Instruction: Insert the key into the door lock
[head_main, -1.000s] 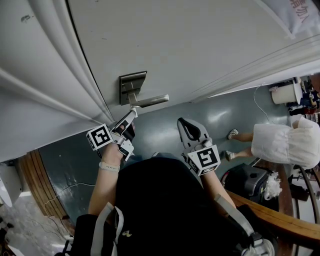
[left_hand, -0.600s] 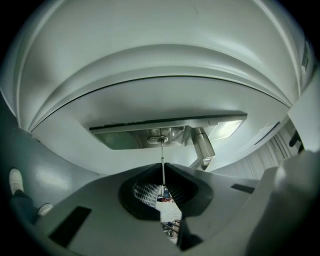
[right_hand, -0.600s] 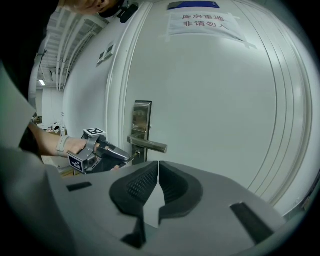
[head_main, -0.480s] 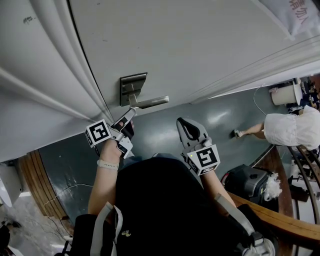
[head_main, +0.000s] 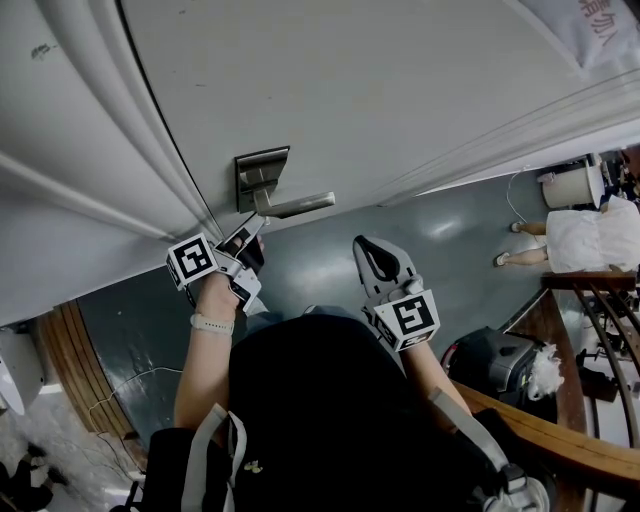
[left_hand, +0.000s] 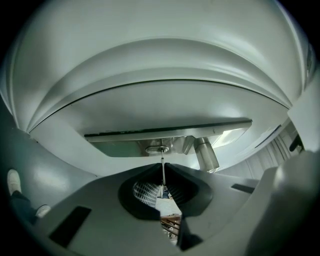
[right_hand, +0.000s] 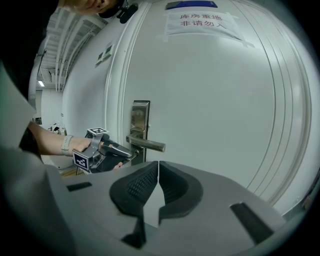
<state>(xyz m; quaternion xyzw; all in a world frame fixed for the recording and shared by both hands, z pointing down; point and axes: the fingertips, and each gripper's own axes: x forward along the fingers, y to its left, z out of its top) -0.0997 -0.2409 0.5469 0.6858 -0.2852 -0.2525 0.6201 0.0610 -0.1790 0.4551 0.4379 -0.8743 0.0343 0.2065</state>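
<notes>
The left claw (left_hand: 163, 166) pinches the key (left_hand: 162, 157) with its tip at the keyhole (left_hand: 158, 149) in the lock plate (left_hand: 120, 144) by the door's edge, so I judge a straight, square push without twisting serves best, while the right claw (right_hand: 158, 172), pressed together empty, hangs apart.

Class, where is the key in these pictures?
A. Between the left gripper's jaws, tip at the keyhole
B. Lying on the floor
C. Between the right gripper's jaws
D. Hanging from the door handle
A: the left gripper clamps the key, whose tip meets the keyhole.
</notes>
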